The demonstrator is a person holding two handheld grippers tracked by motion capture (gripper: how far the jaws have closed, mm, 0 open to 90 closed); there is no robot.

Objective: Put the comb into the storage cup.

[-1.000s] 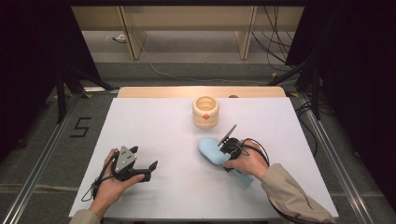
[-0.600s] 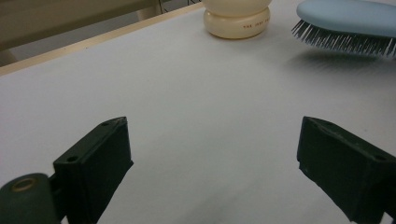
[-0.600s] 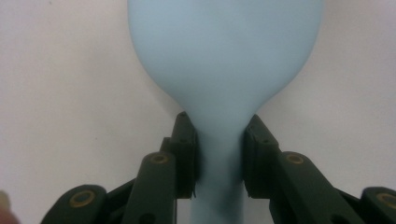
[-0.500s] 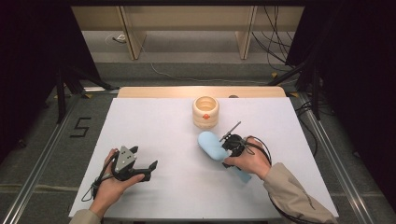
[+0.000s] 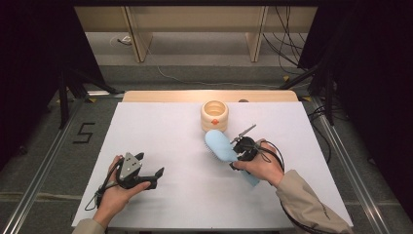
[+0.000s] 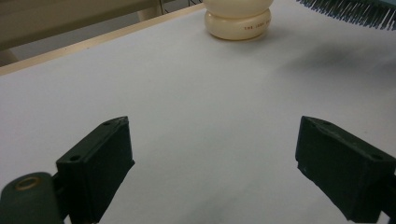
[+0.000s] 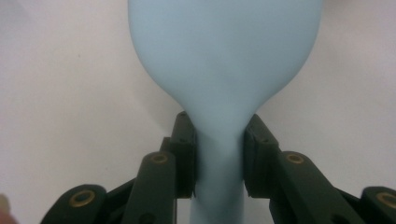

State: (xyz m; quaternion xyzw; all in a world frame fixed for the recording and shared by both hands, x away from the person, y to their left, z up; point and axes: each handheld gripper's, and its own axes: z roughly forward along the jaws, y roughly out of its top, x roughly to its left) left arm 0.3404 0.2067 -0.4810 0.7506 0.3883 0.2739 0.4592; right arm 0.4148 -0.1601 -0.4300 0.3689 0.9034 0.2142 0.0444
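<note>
The right gripper is clamped on a pale blue hairbrush, its black jaws pressed against either side of the narrow neck where the handle swells into the oval head. In the right gripper view the brush's back looks smooth and matte, like soft plastic, rounded as a spoon. The left gripper view shows what that one hides: a row of fine dark bristles along the underside, held clear of the table with a faint shadow beneath. From the high view the brush head lies just near of a cream ribbed cup, squat and ringed, with small lettering on its lower band.

The left gripper rests at the near left of the white table, well apart from the brush, its blocky jaws spread wide over bare surface. Cables trail on the floor beyond the far edge.
</note>
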